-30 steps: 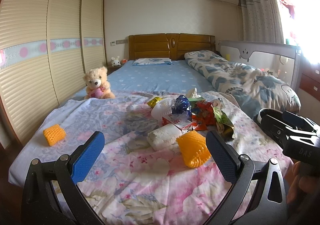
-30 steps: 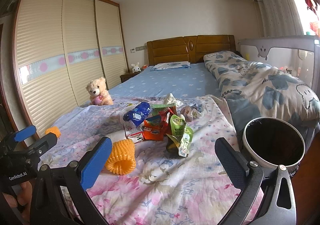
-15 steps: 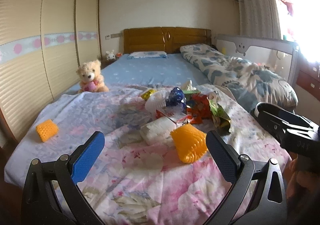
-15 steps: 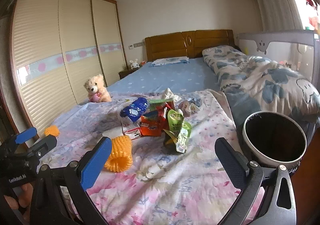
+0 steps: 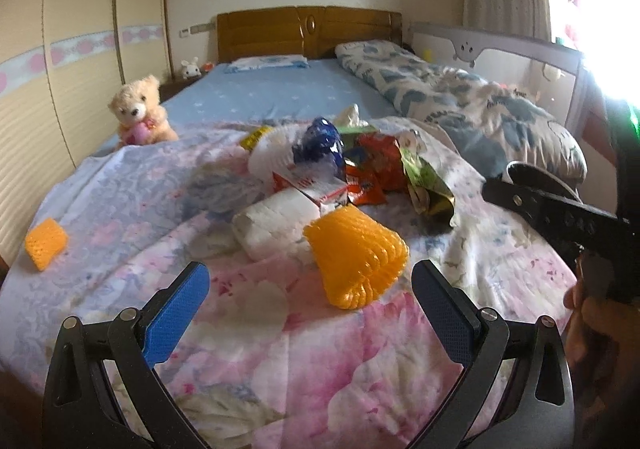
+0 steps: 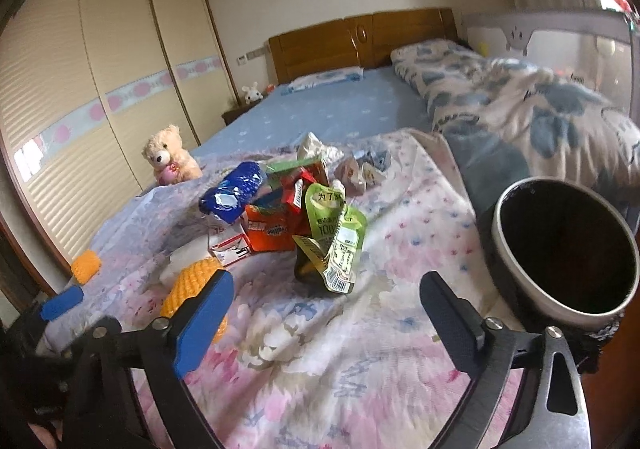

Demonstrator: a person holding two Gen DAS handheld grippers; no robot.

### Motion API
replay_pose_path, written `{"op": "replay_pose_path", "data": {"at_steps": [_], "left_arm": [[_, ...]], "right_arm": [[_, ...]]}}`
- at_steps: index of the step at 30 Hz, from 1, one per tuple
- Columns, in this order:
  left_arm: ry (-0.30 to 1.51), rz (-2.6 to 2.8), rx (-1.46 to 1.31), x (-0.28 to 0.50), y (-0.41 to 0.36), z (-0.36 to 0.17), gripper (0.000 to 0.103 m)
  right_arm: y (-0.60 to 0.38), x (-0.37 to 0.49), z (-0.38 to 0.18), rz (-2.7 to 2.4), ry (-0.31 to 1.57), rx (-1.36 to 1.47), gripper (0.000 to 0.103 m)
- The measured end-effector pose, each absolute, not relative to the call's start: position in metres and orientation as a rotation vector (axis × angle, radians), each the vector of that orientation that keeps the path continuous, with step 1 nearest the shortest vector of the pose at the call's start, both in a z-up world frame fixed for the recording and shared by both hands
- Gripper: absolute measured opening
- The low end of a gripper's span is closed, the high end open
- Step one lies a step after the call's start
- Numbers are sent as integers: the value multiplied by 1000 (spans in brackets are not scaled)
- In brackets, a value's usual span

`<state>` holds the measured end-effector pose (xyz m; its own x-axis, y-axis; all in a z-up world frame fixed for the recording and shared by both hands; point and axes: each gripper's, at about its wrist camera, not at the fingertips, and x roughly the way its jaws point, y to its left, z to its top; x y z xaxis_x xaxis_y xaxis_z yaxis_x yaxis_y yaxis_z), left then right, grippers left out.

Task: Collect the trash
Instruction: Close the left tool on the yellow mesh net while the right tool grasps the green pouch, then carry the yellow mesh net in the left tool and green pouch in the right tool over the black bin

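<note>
Left gripper (image 5: 306, 303), jaws wide and empty, frames my lower view; an orange foam net (image 5: 354, 257) lies just beyond, centre, wrappers (image 5: 360, 169) heaped behind.

Right gripper (image 6: 326, 311), likewise spread and empty, faces a green pouch (image 6: 334, 245) at centre; its left finger (image 6: 200, 323) hides part of the net, and the bin (image 6: 564, 253) at right is partly cut off.

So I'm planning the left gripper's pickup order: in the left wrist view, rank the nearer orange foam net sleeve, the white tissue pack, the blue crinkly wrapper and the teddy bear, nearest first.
1. Orange foam net sleeve, just ahead of the left gripper, toward its right finger.
2. White tissue pack, directly behind the sleeve.
3. Blue crinkly wrapper, atop the pile.
4. Teddy bear, far left.
</note>
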<state>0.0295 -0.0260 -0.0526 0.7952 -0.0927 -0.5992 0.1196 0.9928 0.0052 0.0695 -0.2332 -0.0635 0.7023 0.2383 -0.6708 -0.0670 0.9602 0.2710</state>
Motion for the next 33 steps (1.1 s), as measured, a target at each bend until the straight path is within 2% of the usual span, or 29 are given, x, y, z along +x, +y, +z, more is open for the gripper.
{"op": "replay_pose_path", "data": {"at_steps": [6,10,16,17,19,20,21,26,33], "left_arm": [[691,-118,44,49,-32,-63,103],[720,-123,39,65,-33,-70,101],[772,-159,45,80,-36,-83,78],[778,-167,47,81,-37,-85,70],[792,-200,55,82,-41,-88,53],[797,-213,60,81,-44,-89,39],[799,-226,65,80,-47,-89,35],[756,-253,83,72,-58,-80,25],[739,-308,65,67,-68,-67,23]], "right_arm": [[-233,96,-76,183,826,269,70],[-233,120,-88,190,866,296,60],[-235,148,-108,200,927,333,40],[-236,151,-112,206,941,348,37],[-235,155,-119,218,962,361,24],[-234,155,-121,228,973,363,14],[-233,155,-122,247,974,373,10],[-233,141,-116,263,956,372,4],[-256,116,-99,231,916,403,3]]}}
